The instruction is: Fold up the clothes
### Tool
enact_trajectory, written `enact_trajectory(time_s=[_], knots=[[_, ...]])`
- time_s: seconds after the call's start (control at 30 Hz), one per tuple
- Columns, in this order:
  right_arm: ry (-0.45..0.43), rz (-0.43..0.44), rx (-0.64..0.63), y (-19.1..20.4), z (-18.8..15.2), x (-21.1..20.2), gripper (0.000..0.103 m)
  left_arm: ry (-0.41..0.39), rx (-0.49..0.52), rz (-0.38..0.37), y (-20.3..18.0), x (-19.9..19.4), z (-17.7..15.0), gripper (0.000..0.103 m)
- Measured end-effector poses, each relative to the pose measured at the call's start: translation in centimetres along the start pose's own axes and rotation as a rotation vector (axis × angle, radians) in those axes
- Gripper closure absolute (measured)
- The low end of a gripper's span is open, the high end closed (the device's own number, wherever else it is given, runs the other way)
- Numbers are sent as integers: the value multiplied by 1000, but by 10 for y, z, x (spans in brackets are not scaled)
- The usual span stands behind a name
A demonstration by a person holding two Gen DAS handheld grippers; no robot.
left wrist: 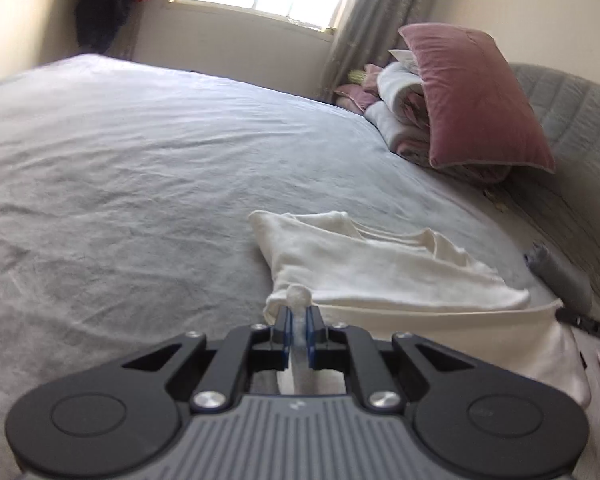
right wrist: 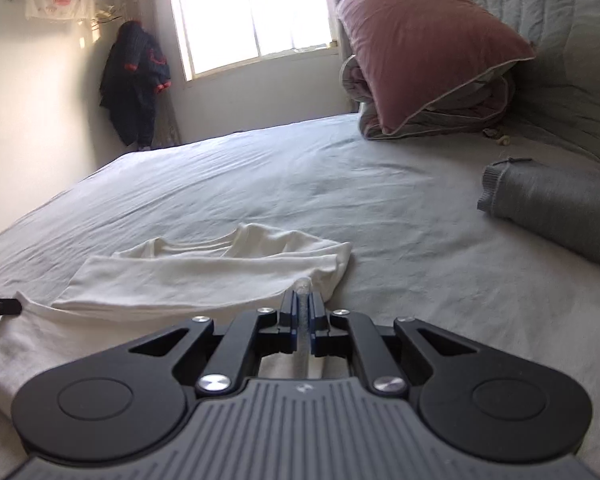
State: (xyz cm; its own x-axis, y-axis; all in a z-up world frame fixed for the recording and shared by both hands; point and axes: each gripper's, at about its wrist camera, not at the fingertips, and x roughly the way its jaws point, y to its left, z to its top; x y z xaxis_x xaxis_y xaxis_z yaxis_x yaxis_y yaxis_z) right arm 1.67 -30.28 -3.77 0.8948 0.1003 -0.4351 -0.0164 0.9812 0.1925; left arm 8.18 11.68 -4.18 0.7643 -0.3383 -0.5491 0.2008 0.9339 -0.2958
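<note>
A white shirt (left wrist: 384, 268) lies partly folded on the grey bed sheet (left wrist: 120, 184). My left gripper (left wrist: 298, 312) is shut on the shirt's left edge, with a bunch of white cloth showing between its fingertips. In the right wrist view the same white shirt (right wrist: 204, 276) lies flat, and my right gripper (right wrist: 303, 300) is shut on its right edge, low over the sheet (right wrist: 420, 240). The tip of the left gripper (right wrist: 0, 306) shows at the far left of the right wrist view.
A pink pillow (left wrist: 476, 96) leans on folded bedding (left wrist: 400, 120) by the grey headboard (left wrist: 576, 120). A rolled grey garment (right wrist: 556, 216) lies to the right of the shirt. A dark jacket (right wrist: 136, 80) hangs by the window (right wrist: 252, 12).
</note>
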Motion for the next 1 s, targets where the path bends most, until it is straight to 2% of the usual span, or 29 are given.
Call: enact_trajectory(time_s=[0.23,0.43,0.5,0.57,0.63,0.7,0.73,0.83,0.9,1.0], knots=[[54,-30,-26,-3,-14,20,96,49,44,62,0,26,-12,95],[108,-36,-31,-6,-23,28,95,72,65,94,-1,27,-11,84],[112,-37,-28,-6,-23,28,85,75,55,103,1,26,-10,77],[109,-39,-29,-5,-21,26,83,71,38,117,4,24,-8,69],[105,-42,-30,-4,-20,24,78,58,26,136,5,21,-6,65],[86,-40,-39,0,-19,21,66,38,30,154,3,18,-4,63],[74,-39,-45,3,-18,19,65,23,39,156,1,15,-4,63],[31,-29,-99,14,-17,13,65,-30,91,134,-11,8,-5,57],[9,-9,-138,22,-18,10,64,-55,137,89,-20,5,-8,52],[7,44,-178,33,-22,9,64,-31,225,-19,-35,5,-17,51]])
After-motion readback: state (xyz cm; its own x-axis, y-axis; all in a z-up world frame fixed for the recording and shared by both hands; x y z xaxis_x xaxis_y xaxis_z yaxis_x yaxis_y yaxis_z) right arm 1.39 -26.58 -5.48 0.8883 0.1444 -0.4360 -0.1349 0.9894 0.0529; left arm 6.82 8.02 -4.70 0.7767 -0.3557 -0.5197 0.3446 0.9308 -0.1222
